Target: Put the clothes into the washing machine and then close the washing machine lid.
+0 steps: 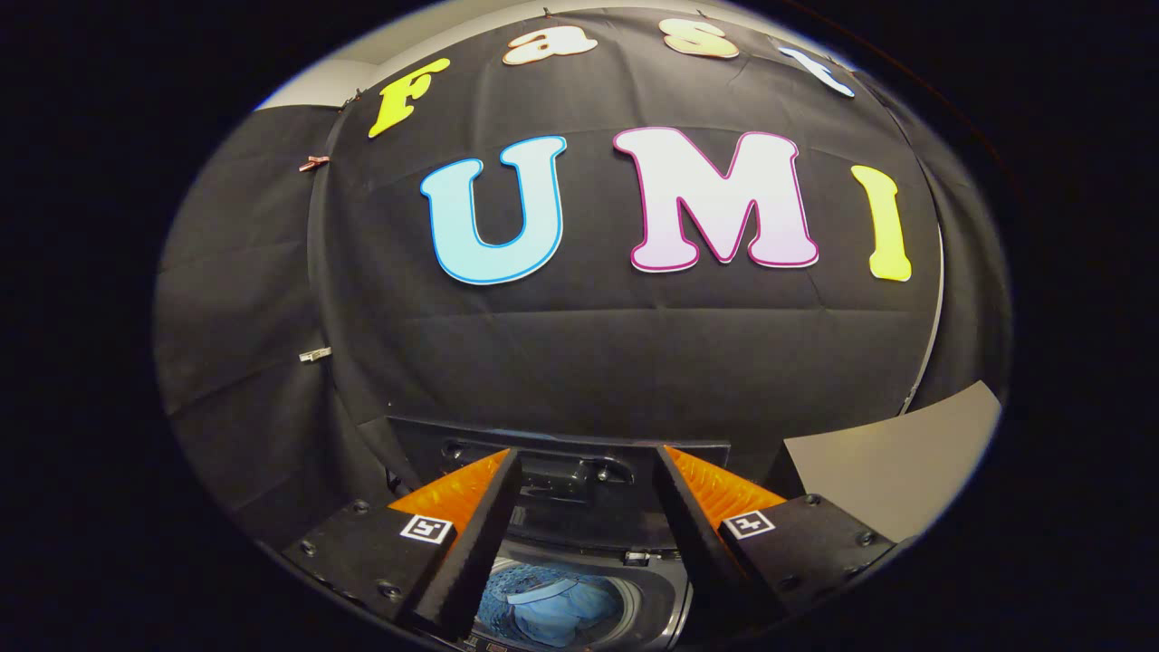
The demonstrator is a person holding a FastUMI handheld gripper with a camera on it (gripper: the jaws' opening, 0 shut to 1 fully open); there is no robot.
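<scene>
My gripper (587, 460) is open, its two fingers spread wide with nothing between them. Below and between the fingers lies the washing machine's round drum opening (634, 593). Light blue clothes (552, 608) lie bunched inside the drum. The dark lid (561, 475) of the washing machine stands raised behind the opening, just beyond the fingertips, with a handle recess across it. The gripper hovers above the machine and touches neither the lid nor the clothes.
The booth's black cloth wall (579, 353) hangs close behind the machine. A grey panel (896, 457) shows to the right of the lid. A small clip (314, 354) sits on the cloth at the left.
</scene>
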